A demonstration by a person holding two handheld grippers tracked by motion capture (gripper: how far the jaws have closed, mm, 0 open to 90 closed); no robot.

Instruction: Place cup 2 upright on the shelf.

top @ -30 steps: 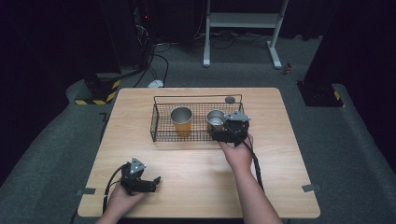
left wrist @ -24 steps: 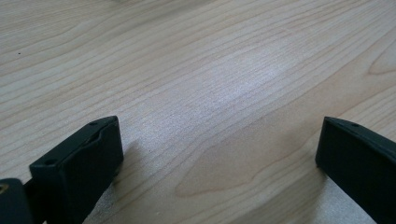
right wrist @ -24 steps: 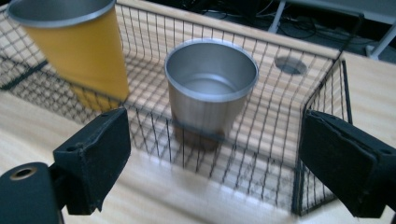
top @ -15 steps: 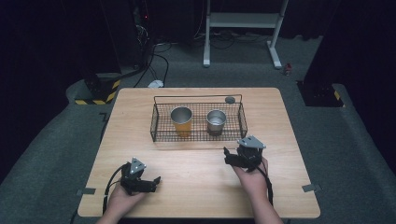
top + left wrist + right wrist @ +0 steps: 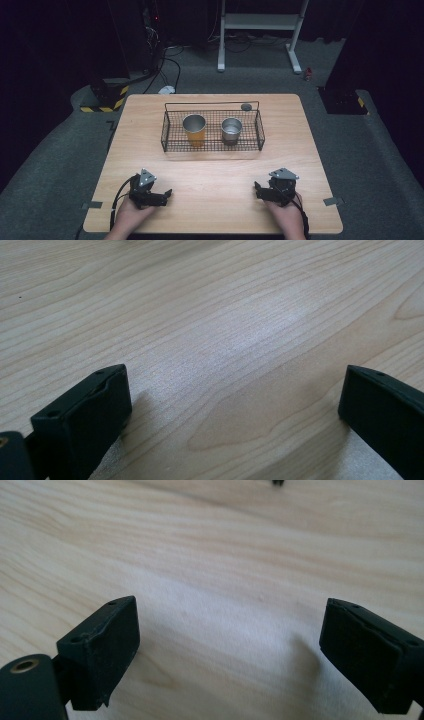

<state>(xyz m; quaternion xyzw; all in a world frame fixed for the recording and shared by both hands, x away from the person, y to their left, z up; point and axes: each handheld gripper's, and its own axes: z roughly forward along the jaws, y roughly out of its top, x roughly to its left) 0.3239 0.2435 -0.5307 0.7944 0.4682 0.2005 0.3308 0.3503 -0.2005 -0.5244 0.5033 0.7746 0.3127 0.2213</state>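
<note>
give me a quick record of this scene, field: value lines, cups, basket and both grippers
basket: black wire basket on the far half of the light wooden table
orange cup: orange metal cup upright in the basket's left part
silver cup: small silver metal cup upright to its right, apart from it
left gripper: near the table's front edge, jaws wide apart, nothing between them
right gripper: near the front edge, jaws wide apart, nothing between them

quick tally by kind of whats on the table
cups: 2, orange cup and metal cup
wire basket: 1
small dark round object: 1
tools: 2, left tool and right tool
total: 6
</note>
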